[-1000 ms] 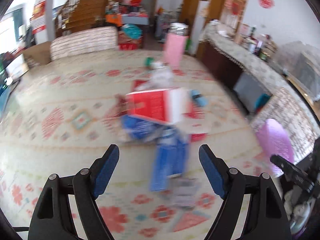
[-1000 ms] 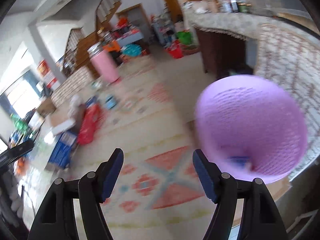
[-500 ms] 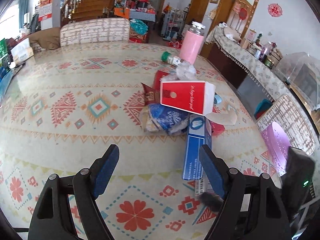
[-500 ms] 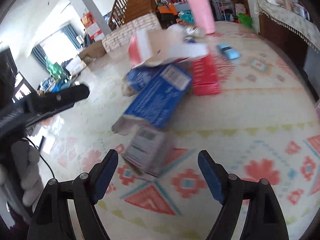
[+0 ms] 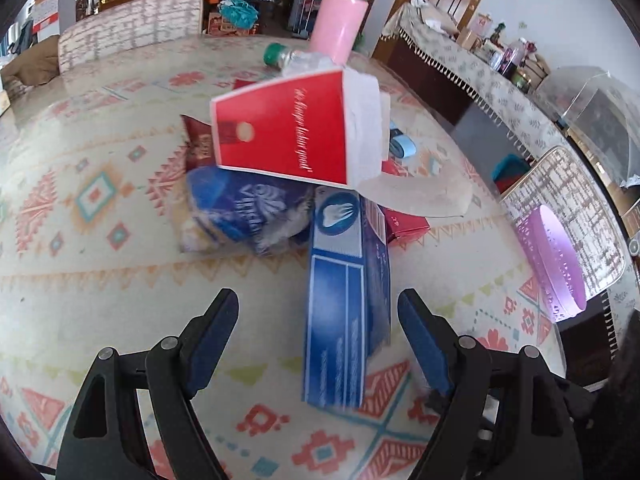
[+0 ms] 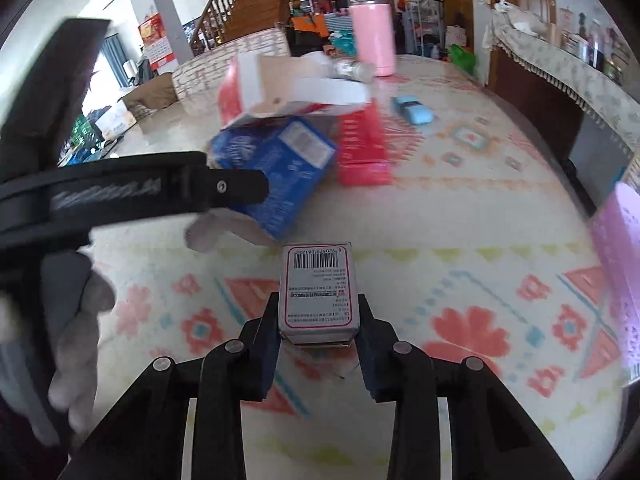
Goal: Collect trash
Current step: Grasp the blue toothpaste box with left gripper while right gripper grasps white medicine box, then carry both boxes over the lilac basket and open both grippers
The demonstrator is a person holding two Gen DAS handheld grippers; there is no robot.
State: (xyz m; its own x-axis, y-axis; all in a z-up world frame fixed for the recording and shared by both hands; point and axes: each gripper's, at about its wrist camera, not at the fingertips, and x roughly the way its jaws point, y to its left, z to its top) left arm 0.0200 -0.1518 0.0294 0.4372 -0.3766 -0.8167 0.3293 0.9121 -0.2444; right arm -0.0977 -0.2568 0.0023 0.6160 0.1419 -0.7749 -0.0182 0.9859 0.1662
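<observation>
Trash lies heaped on a patterned tablecloth (image 5: 100, 248). At the top of the heap a red carton (image 5: 280, 136) rests tilted, its white open end toward the right, over a crumpled blue bag (image 5: 244, 216) and a dark red packet (image 5: 198, 144). A long blue box (image 5: 346, 300) runs from under the carton toward the camera, and its near end lies between the fingers of the left gripper (image 5: 318, 328). That gripper's jaws stand wide apart and hold nothing; the box touches neither finger.

Behind the heap a pink bottle (image 5: 340, 24) stands upright, with a clear bottle with a green cap (image 5: 280, 56) lying on its side just beside it. A flat red box (image 5: 404, 220) sticks out from under the carton on the right, and a small pale blue toy car (image 5: 402, 146) sits near it.

The right gripper (image 6: 318, 332) is closed on a small grey box (image 6: 318, 288) with a barcode on its upper face; both fingers press the box's sides, and its far end points toward the heap. Whether the box is clear of the cloth cannot be told. The left gripper appears in the right wrist view as a dark bar across the left side, with a gloved hand (image 6: 76, 352) below it.

A purple basket (image 5: 558, 256) shows at the table's right edge, partly cut off in both views.
</observation>
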